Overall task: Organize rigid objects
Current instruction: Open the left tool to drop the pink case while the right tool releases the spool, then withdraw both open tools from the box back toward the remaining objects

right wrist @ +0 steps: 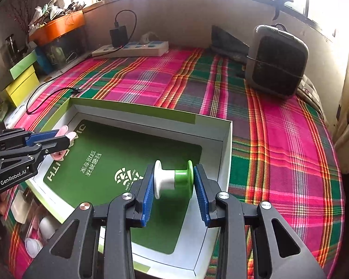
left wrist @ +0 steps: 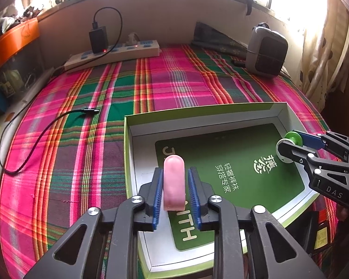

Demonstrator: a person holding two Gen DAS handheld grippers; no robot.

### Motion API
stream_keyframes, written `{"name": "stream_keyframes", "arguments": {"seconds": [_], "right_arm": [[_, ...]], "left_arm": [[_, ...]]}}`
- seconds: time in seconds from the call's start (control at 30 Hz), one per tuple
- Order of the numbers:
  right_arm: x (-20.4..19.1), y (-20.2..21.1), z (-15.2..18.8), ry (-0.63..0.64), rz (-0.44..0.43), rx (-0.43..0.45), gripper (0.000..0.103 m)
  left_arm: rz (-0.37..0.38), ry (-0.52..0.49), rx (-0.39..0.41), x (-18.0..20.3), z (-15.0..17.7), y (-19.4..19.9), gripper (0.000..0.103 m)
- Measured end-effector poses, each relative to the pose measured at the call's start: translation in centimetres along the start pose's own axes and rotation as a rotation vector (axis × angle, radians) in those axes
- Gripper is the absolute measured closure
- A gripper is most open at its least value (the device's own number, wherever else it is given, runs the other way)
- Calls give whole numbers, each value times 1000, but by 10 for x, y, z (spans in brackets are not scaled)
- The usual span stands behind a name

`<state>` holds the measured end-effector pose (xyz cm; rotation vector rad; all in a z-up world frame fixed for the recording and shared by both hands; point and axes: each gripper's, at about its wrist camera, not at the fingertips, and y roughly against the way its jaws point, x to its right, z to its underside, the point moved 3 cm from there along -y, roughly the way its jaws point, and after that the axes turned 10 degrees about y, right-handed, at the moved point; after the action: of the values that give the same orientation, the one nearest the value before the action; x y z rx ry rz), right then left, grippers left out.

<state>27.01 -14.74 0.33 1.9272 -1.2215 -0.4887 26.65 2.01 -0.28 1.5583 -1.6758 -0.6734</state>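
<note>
Pink rounded piece point(left wrist: 173, 181) sits upright between the pads of the left tool point(left wrist: 175, 172), over the near-left part of the open box point(left wrist: 197, 114). The pads stand apart with a sliver of daylight on the right side, so nothing is clamping it; I can't tell if its base is down on the green liner yet. My worry is that it's tall and narrow, so if the tool backs out crooked, a pad could clip it and tip it over.

Moving right, the right tool point(right wrist: 174, 171) has the white-and-green spool point(right wrist: 165, 179) lying sideways between its pads, inside the box close to the right wall. Those pads look just off the flanges too, so parted, not gripping. A spool on its side rolls, and I'd guess it could trundle across the slick liner toward the pink piece, or knock the wall just right of the tool.

Room-wise, the box walls are the tight bit: the left wall is just left of the left tool, the right wall just right of the right one. Straight up and back toward the person looks free. Ahead of both tools there's plenty of bare plaid cloth; the black cable point(left wrist: 35, 139), power strip point(left wrist: 114, 54) and grey heater-looking thing point(left wrist: 266, 48) are well apart from everything.
</note>
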Motion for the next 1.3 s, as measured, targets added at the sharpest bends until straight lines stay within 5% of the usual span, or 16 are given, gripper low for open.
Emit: {"name": "stream_keyframes", "arguments": {"seconds": [0.13, 1.3], "right_arm": [[1, 2, 0, -4, 0, 11, 60], [-13, 65, 26, -101, 9, 129, 59]], "left_arm": [[2, 6, 8, 2, 1, 3, 70], [7, 81, 88, -15, 42, 69, 65]]}}
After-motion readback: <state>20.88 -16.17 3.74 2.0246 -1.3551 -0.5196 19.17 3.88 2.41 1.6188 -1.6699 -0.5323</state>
